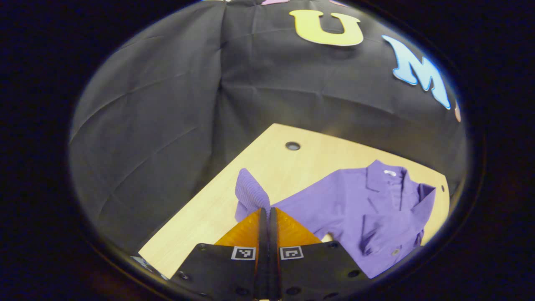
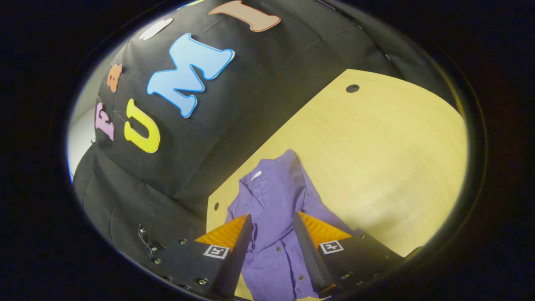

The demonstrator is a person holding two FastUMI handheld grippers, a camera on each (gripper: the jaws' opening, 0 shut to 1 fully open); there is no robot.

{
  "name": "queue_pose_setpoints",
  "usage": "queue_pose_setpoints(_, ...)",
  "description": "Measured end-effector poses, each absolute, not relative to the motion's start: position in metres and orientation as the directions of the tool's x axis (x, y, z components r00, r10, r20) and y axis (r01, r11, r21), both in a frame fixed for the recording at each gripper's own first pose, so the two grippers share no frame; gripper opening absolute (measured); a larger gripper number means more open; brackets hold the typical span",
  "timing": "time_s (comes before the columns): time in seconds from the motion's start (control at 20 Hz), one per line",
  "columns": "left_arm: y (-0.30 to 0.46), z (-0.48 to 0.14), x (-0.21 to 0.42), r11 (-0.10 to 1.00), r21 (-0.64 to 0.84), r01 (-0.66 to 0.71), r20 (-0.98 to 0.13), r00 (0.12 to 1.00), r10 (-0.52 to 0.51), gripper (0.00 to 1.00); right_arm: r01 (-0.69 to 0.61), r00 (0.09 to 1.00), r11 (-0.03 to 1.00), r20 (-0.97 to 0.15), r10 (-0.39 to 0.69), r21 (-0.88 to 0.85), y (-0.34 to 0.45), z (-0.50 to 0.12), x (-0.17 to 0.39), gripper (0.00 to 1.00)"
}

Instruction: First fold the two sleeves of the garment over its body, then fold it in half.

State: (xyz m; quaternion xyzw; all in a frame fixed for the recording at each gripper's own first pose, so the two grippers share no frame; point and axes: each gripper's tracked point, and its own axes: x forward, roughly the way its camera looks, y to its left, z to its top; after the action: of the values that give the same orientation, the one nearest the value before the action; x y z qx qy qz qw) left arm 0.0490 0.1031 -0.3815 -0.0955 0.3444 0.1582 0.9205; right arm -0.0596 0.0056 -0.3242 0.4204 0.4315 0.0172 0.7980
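Pale wood counter [image 1: 267, 167] carries the purple garment [image 1: 359, 209], lying collar toward the cloth wall. The left tongs [image 1: 268, 213] are clamped together on its ribbed sleeve cuff [image 1: 249, 192], lifted off the wood, so the first sleeve fold looks in hand. Next that cuff must be carried over the body, while the right tongs [image 2: 272, 225] hang spread apart above the buttoned front.

Left gripper view: high over the pale wooden table [image 1: 267, 167], facing its far corner. Right gripper view: nearer, angled down — both sharing the purple buttoned garment [image 2: 271, 200] and tabletop.
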Motion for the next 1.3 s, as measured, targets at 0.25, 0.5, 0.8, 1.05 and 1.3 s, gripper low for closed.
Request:
queue_pose_setpoints(0.25,0.024,-0.361,0.095,0.970,-0.104,-0.218,-0.627,0.772,0.107,0.07,0.389,0.650,0.628,-0.683,0.332,0.675,-0.031,-0.324,-0.076,0.64)
queue_pose_setpoints(0.5,-0.054,-0.349,0.125,0.985,-0.144,-0.097,-0.605,0.796,-0.010,0.07,0.447,0.663,0.604,-0.697,0.272,0.660,-0.066,-0.326,-0.095,0.64)
queue_pose_setpoints(0.8,-0.164,-0.326,0.151,0.980,-0.167,0.110,-0.539,0.822,-0.184,0.06,0.500,0.667,0.579,-0.713,0.217,0.644,-0.099,-0.326,-0.122,0.64)
queue_pose_setpoints(1.05,-0.263,-0.316,0.145,0.932,-0.167,0.321,-0.508,0.783,-0.361,0.06,0.537,0.665,0.557,-0.724,0.183,0.634,-0.111,-0.325,-0.136,0.64)
queue_pose_setpoints(1.3,-0.340,-0.322,0.130,0.872,-0.157,0.464,-0.504,0.722,-0.475,0.06,0.556,0.651,0.551,-0.738,0.177,0.623,-0.118,-0.325,-0.159,0.53)
